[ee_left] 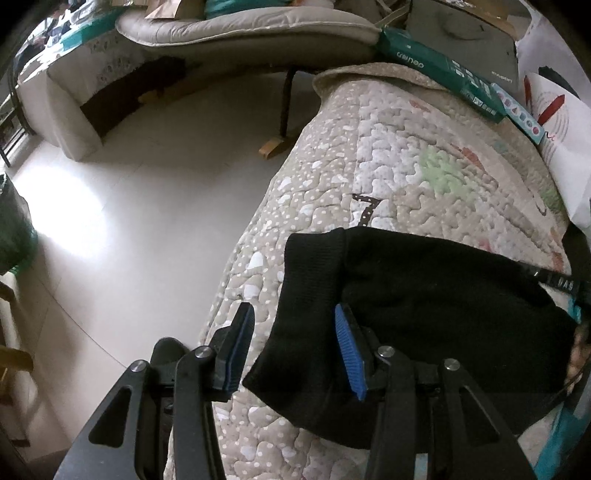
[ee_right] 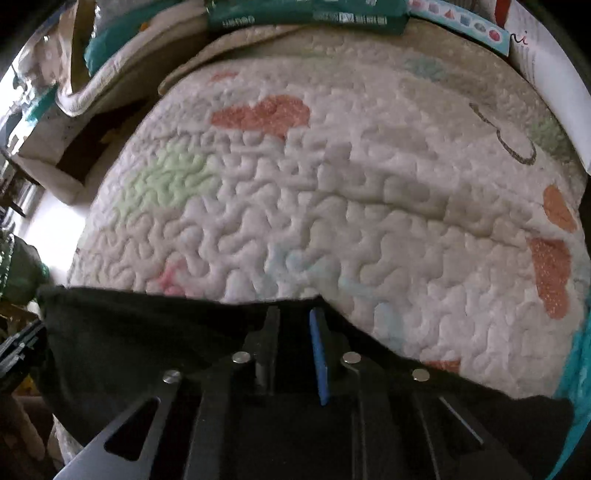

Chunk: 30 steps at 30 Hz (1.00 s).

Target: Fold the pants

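The black pants (ee_left: 424, 314) lie on a quilted patterned mat (ee_left: 369, 166) at its near left edge. In the left wrist view my left gripper (ee_left: 293, 317) is open, its jaws wide apart around the ribbed cuff end (ee_left: 314, 258) of the pants, with blue pads showing. In the right wrist view the pants (ee_right: 147, 332) spread across the near edge of the mat (ee_right: 332, 184). My right gripper (ee_right: 295, 317) sits over the black cloth with its jaws narrowly apart; whether cloth is pinched between them is hidden.
Pale tiled floor (ee_left: 147, 184) lies left of the mat. A grey cushion (ee_left: 240, 26) and low furniture stand at the back. A green box (ee_left: 436, 62) and white printed paper (ee_left: 561, 122) border the mat's far edge. A green bag (ee_left: 14, 229) sits at far left.
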Each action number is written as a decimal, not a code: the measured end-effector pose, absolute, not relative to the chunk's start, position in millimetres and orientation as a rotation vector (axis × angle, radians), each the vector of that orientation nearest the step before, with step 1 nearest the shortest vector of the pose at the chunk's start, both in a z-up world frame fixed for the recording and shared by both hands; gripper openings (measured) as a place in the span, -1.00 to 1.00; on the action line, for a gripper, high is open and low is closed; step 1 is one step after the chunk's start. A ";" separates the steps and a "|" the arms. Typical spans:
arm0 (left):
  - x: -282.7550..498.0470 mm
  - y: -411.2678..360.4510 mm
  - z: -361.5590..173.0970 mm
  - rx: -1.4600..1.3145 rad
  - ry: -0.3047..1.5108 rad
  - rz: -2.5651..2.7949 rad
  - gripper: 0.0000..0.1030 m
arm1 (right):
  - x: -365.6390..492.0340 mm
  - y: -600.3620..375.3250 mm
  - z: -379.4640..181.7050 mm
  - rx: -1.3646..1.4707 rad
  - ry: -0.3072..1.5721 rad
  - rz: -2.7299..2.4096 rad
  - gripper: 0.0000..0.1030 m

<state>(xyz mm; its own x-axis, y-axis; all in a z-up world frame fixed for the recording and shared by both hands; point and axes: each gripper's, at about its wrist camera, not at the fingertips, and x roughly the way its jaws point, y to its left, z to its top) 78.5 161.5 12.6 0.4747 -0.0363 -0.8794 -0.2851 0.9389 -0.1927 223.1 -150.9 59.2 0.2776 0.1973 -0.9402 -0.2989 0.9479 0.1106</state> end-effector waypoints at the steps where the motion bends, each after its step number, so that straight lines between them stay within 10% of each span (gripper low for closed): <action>1: 78.9 161.3 12.3 -0.334 1.068 0.158 -0.12 | 227.6 -150.4 60.1 -0.098 1.237 0.319 -0.96; 20: 63.5 192.3 30.9 -0.466 1.007 0.186 0.05 | 202.0 -160.8 142.3 -0.122 1.066 0.283 -0.81; 24: 47.8 223.3 16.6 -0.638 1.043 0.223 0.04 | 168.4 -134.6 145.6 -0.156 1.071 0.395 0.29; 30: 26.9 237.2 -1.9 -0.828 1.065 0.168 0.00 | 149.8 -36.9 139.6 -0.182 1.134 0.660 0.31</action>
<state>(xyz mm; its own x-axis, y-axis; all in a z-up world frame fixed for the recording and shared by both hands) 26.9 237.2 -1.9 0.5028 -0.2559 -0.8256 -0.4979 0.6951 -0.5187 149.8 -36.9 139.6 0.2580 0.3944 -0.8820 -0.5720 0.7980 0.1895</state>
